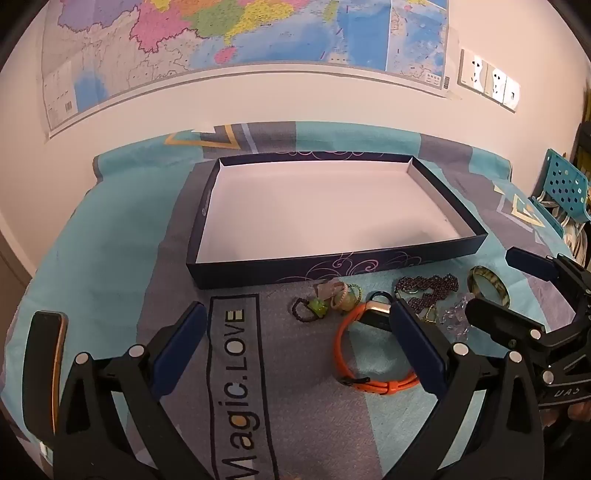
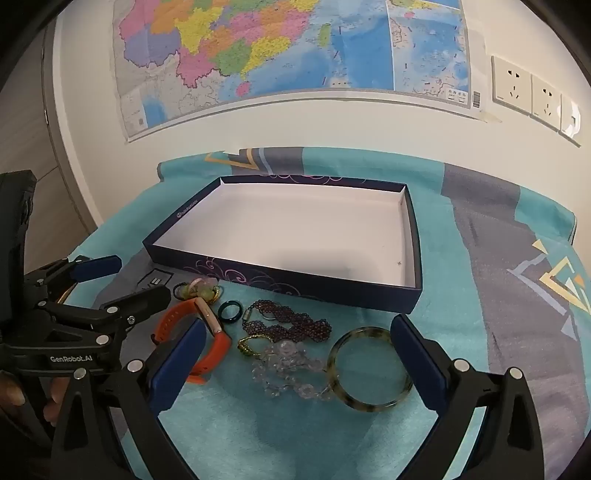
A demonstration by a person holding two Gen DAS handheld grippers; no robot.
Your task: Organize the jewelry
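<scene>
Wall map [image 1: 236, 33] up top in both views, sockets [image 2: 532, 92] to its right. Below it, the surface under a teal-and-grey cloth [image 1: 110, 236], w/ the dark-blue box [image 1: 369, 269] open and white inside. Jewelry sits on the cloth just in front of the box's near wall, none in it. Left tool [image 1: 299, 343] spread wide, gripping nothing, over the "Magic.LOVE" print; orange watch band [image 1: 341, 350] beside its right finger. Right tool [image 2: 299, 358] also wide apart, nothing held, w/ the mottled bangle [image 2: 369, 369], clear bead strand [image 2: 288, 365] and purple bead necklace [image 2: 291, 325] between its fingers. Right view alone shows the small dark ring [image 2: 229, 312] clearly. Left view alone catches a phone-like slab [image 1: 44, 369] at far left and a blue perforated chair [image 1: 565, 184] at right.
</scene>
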